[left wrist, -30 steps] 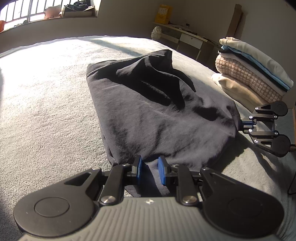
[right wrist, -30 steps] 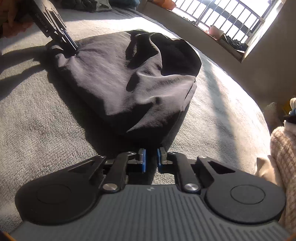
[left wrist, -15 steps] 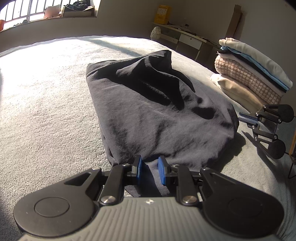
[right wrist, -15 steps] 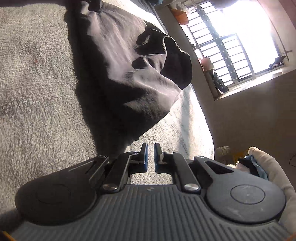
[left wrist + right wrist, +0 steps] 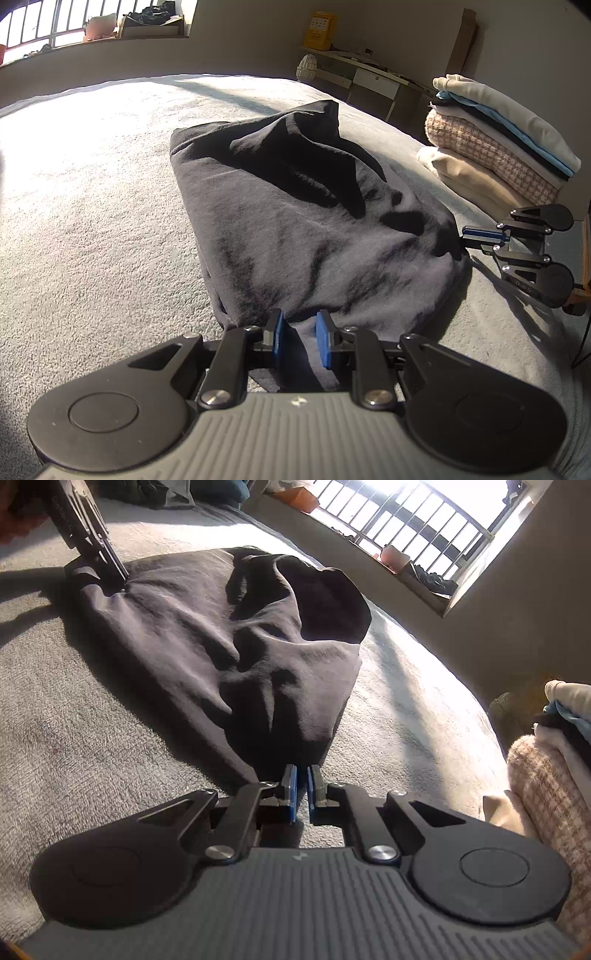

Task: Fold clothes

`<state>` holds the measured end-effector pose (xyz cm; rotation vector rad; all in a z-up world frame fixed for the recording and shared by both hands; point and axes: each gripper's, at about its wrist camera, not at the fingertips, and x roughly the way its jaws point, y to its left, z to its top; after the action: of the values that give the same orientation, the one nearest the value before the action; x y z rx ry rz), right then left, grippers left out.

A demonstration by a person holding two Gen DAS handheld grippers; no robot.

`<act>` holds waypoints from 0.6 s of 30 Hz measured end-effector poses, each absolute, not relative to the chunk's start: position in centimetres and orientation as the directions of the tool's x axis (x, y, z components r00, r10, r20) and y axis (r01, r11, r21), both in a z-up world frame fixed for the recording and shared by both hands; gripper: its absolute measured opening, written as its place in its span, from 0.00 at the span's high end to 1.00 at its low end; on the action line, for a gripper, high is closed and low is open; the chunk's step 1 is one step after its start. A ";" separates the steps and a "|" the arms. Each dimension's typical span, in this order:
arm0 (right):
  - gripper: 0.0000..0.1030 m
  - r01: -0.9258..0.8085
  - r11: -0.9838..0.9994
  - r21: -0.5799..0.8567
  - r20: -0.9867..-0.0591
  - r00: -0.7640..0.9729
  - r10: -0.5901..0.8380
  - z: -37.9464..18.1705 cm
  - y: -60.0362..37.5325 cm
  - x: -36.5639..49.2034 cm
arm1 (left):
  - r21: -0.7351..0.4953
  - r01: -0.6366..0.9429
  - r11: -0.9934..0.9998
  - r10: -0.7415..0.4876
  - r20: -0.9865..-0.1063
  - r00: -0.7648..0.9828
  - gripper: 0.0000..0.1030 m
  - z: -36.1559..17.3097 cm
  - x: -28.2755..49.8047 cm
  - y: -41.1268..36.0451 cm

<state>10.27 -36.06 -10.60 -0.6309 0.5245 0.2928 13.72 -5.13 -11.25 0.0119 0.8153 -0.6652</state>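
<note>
On the bed (image 5: pixel 92 229), whose cover is a pale, nubbly, towel-like cloth lit by low sun, lies the dark garment (image 5: pixel 295 229), a soft charcoal knit folded into a rough oblong with rumpled ridges and deep creases. In the left wrist view its long axis runs away from the near edge toward the far right, where a loose flap stands up in a peak; in the right wrist view the same length (image 5: pixel 229 653) runs away to the upper left, with that raised, darker flap on its far right side. The left gripper (image 5: pixel 298 341) sits at the garment's near corner, its blue pads a narrow way apart with a fold of the dark cloth between them and pressed by them. The right gripper (image 5: pixel 303 790) is at the other near corner, its jaws all but closed, with the hem's tip at the pads; whether cloth is truly pinched there I cannot tell. Beside the garment, on the right of the bed, stands a stack of folded clothes (image 5: pixel 498 147): cream, blue, black, and a pink-beige checked weave.
</note>
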 end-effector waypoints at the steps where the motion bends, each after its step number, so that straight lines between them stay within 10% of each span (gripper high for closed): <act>1: 0.96 -0.402 0.795 -0.454 -0.531 0.839 0.120 -9.5 -36.2 10.1 | -0.236 0.554 0.798 -0.545 -0.676 0.497 0.79 -11.2 13.7 -5.1; 9: 0.96 -0.493 0.855 -0.159 -0.537 0.770 0.344 -7.4 -34.3 12.4 | -0.224 0.562 0.796 -0.548 -0.663 0.511 0.79 -11.4 13.5 -5.1; 18: 0.92 -0.240 0.971 0.016 -0.507 0.835 0.215 -6.9 -37.2 16.4 | -0.185 0.595 0.782 -0.549 -0.656 0.518 0.78 -11.4 13.2 -5.4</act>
<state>16.37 -37.18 -6.91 -0.0488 0.5313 0.2414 13.19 -5.43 -11.41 0.0659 0.7626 -0.6874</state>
